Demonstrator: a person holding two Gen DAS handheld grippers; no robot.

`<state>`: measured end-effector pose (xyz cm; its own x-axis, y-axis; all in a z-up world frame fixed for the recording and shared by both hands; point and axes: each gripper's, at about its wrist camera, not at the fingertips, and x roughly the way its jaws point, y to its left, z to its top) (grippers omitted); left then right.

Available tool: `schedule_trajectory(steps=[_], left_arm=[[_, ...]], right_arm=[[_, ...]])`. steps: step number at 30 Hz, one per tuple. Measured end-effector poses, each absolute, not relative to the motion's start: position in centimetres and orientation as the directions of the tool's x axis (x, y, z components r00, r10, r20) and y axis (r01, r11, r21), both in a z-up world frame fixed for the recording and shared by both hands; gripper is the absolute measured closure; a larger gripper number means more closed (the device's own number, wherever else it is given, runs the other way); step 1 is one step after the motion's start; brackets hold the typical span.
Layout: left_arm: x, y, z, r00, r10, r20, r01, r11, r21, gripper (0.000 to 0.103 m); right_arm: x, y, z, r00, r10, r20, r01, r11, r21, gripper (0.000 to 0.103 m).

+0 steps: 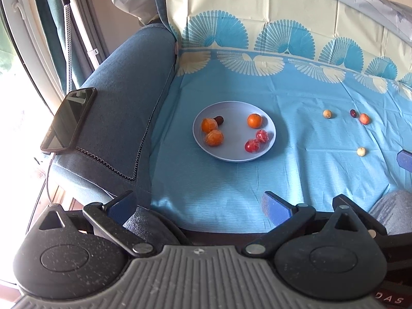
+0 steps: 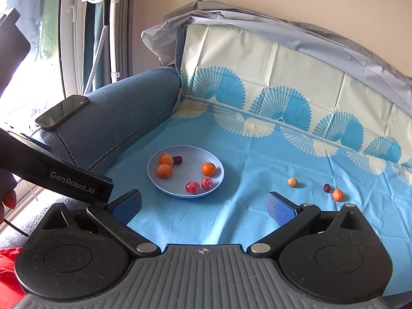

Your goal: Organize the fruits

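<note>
Left wrist view: the left gripper (image 1: pixel 200 203) is released, jaws spread wide and holding nothing, low over the near edge of the blue patterned cloth (image 1: pixel 231 180). The right gripper (image 2: pixel 204 204) is likewise spread and empty.

The round pale-blue plastic plate (image 1: pixel 267 123) lies toward the cloth's left edge, beside the blue fabric sofa armrest (image 1: pixel 128 103). It already holds three orange mandarins, two red netted fruits and one dark date.

Loose fruits lie on the cloth's right part, well apart from the plate: a beige round fruit (image 2: pixel 292 181), a small dark date (image 2: pixel 326 187) just beside a small orange fruit (image 2: pixel 337 195), and a second beige fruit (image 1: pixel 361 151), seen only in the left view.

Judgement: the right gripper is nearer these. They lie ahead and right of its jaws; the round ones have no long axis. Open cloth surrounds each, allowing a clear descent.
</note>
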<state>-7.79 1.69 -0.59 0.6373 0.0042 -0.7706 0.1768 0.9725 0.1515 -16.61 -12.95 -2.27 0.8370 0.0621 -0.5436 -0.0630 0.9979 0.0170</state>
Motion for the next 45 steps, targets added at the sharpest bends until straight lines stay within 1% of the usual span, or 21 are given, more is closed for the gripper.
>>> schedule_trajectory(steps=[6, 10, 14, 19, 23, 27, 31, 35, 39, 41, 43, 45], left_arm=[[-6.8, 0.7, -1.3, 0.623, 0.017, -0.782, 0.186, 0.968, 0.169, 0.0], [-5.4, -0.8, -2.0, 0.612, 0.018, -0.791, 0.216, 0.958, 0.189, 0.0], [-2.6, -4.0, -2.5, 0.602, -0.009, -0.799, 0.261, 0.947, 0.186, 0.0], [1.9, -10.6, -3.6, 0.574, -0.103, -0.812, 0.354, 0.926, 0.133, 0.0], [6.1, -17.4, -6.5, 0.561, -0.162, -0.811, 0.422, 0.9, 0.112, 0.0], [10.2, -24.6, -10.6, 0.563, -0.169, -0.809, 0.5, 0.849, 0.171, 0.0], [14.5, -30.3, -14.9, 0.514, -0.195, -0.836, 0.575, 0.801, 0.167, 0.0], [18.4, -34.5, -19.0, 0.492, -0.182, -0.851, 0.594, 0.785, 0.176, 0.0], [21.4, -36.5, -21.9, 0.523, -0.146, -0.84, 0.559, 0.803, 0.208, 0.0], [22.1, -36.0, -22.2, 0.506, -0.18, -0.844, 0.553, 0.819, 0.157, 0.0], [22.5, -35.3, -22.4, 0.49, -0.208, -0.847, 0.547, 0.829, 0.113, 0.0], [22.7, -34.6, -22.5, 0.479, -0.226, -0.848, 0.533, 0.843, 0.077, 0.0]], right_arm=[[-15.7, -13.9, -3.3, 0.822, 0.068, -0.565, -0.05, 0.998, 0.046, 0.001], [-15.0, -15.5, -4.2, 0.821, 0.036, -0.57, 0.011, 0.997, 0.079, 0.001], [-13.9, -19.1, -5.6, 0.829, -0.084, -0.553, 0.156, 0.984, 0.085, 0.001], [-11.1, -26.8, -8.6, 0.775, -0.232, -0.588, 0.371, 0.92, 0.126, 0.001], [-7.5, -33.3, -12.2, 0.723, -0.334, -0.605, 0.486, 0.868, 0.102, 0.001], [-3.0, -38.7, -16.6, 0.68, -0.369, -0.634, 0.524, 0.849, 0.067, 0.001], [1.2, -42.8, -21.1, 0.642, -0.369, -0.672, 0.561, 0.824, 0.083, 0.001], [5.1, -45.9, -24.6, 0.623, -0.354, -0.698, 0.555, 0.828, 0.075, 0.001], [8.3, -47.2, -27.6, 0.613, -0.336, -0.715, 0.529, 0.847, 0.056, 0.001], [8.3, -46.8, -28.3, 0.641, -0.363, -0.676, 0.536, 0.842, 0.057, 0.001], [8.2, -46.6, -28.0, 0.642, -0.368, -0.672, 0.529, 0.848, 0.041, 0.001], [7.9, -46.9, -28.0, 0.648, -0.359, -0.671, 0.529, 0.847, 0.058, 0.001]])
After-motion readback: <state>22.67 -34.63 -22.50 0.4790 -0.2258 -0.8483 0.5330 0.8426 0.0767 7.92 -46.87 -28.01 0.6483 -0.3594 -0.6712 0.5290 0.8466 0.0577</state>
